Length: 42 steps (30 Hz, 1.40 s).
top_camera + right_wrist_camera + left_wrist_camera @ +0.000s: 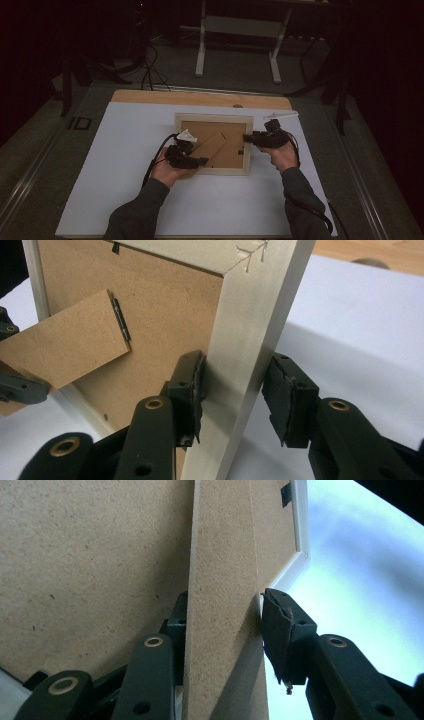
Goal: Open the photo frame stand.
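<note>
Frame: picture frame (213,143) lies face down on my white mat (125,165) (brown back up)
My left gripper (222,630): jaws astride its stand flap (225,590), both pads touching
My right gripper (232,390): jaws straddle the frame's right rail, one pad touching

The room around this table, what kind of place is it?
Probably a workshop or recording lab, kept dark. A white mat covers a wooden table, cables trail over the grey floor, and a white metal stand waits behind. A picture frame lies face down.

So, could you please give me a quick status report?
Left gripper jaws astride brown fibreboard stand strut. Right gripper jaws astride pale wooden picture frame rail. Nothing obstructing.
</note>
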### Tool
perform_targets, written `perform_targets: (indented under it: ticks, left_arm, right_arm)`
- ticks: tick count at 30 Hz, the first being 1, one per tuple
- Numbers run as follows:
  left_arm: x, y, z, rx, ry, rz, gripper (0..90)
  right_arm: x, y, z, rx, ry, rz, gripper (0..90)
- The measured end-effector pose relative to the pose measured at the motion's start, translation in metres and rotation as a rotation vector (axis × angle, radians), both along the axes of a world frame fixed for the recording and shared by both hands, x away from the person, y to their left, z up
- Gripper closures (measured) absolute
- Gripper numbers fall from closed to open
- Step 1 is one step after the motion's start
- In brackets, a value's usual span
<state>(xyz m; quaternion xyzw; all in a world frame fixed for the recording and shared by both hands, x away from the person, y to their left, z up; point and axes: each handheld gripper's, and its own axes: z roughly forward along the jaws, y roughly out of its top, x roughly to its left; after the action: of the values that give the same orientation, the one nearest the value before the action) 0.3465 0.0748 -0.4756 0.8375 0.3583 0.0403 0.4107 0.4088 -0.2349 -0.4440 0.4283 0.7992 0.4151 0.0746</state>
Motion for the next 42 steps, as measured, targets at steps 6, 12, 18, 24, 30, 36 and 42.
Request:
perform_targets:
  ticks: [6, 12, 18, 24, 30, 36, 42]
  left_arm:
    - [0.0, -0.004, 0.003, 0.016, -0.024, 0.008, 63.2]
    - [0.001, -0.006, 0.005, 0.028, -0.054, 0.02, 65.6]
    - [0.003, -0.01, 0.007, 0.046, -0.065, 0.029, 67.5]
    - [0.005, -0.011, 0.007, 0.056, -0.078, 0.037, 67.7]
    - [0.005, -0.012, 0.008, 0.061, -0.097, 0.052, 67.7]
    - [0.004, -0.016, 0.008, 0.076, -0.133, 0.089, 68.0]
    - [0.005, -0.019, 0.006, 0.081, -0.143, 0.099, 68.2]
  right_arm:
    - [-0.003, -0.001, 0.005, -0.003, -0.036, -0.007, 60.2]
    - [-0.005, -0.004, 0.011, 0.022, -0.063, -0.018, 62.0]
    - [-0.009, -0.003, 0.017, -0.002, -0.095, -0.021, 62.5]
    - [-0.01, -0.002, 0.017, -0.01, -0.125, -0.034, 62.5]
    - [-0.013, 0.0, 0.02, -0.025, -0.156, -0.033, 62.6]
    - [-0.017, 0.005, 0.024, -0.076, -0.198, -0.03, 62.9]
    - [-0.019, 0.005, 0.024, -0.094, -0.217, -0.03, 63.0]
